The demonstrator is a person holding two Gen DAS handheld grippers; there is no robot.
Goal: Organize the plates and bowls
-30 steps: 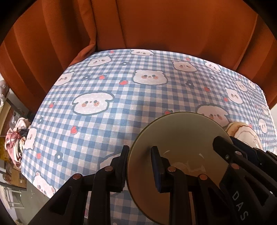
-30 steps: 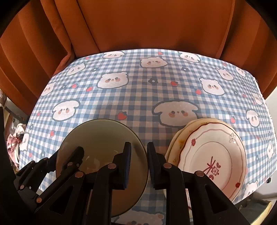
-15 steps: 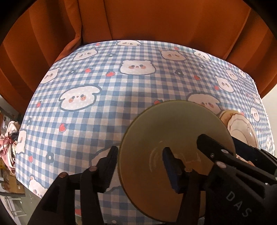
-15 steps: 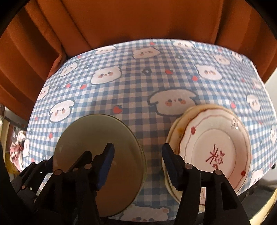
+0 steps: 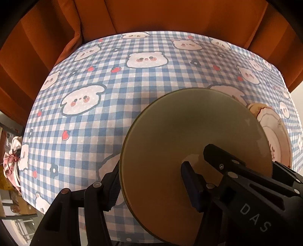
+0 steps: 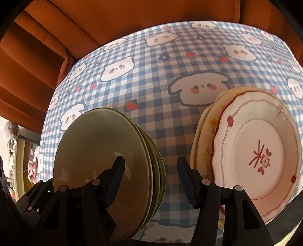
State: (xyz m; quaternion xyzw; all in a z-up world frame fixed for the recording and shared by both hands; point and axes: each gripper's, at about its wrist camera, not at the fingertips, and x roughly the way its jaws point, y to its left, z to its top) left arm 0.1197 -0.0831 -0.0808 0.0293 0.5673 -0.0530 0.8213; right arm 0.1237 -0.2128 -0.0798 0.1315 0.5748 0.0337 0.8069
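A table (image 5: 117, 98) under a blue gingham cloth printed with bears carries everything, with rust-orange curtains (image 5: 170, 17) hanging behind its far edge. Near the front right corner lies a stack of cream plates (image 6: 206, 151), topped by a white plate with red trim (image 6: 265, 151). Toward the front left, apart from that stack, sits a pile of olive-green plates (image 6: 106, 160); several rims show under the top one.

The left gripper (image 5: 151, 181) straddles the green pile's near-left rim, one finger outside and one over the face, jaws spread and not pinching. The right gripper (image 6: 151, 176) hangs spread and empty over the bare cloth between the two piles.

By the look of it, the green plate has just been stacked. Next, both tools likely need to back off cleanly without nudging the pile, then seek remaining dishes; none show here.
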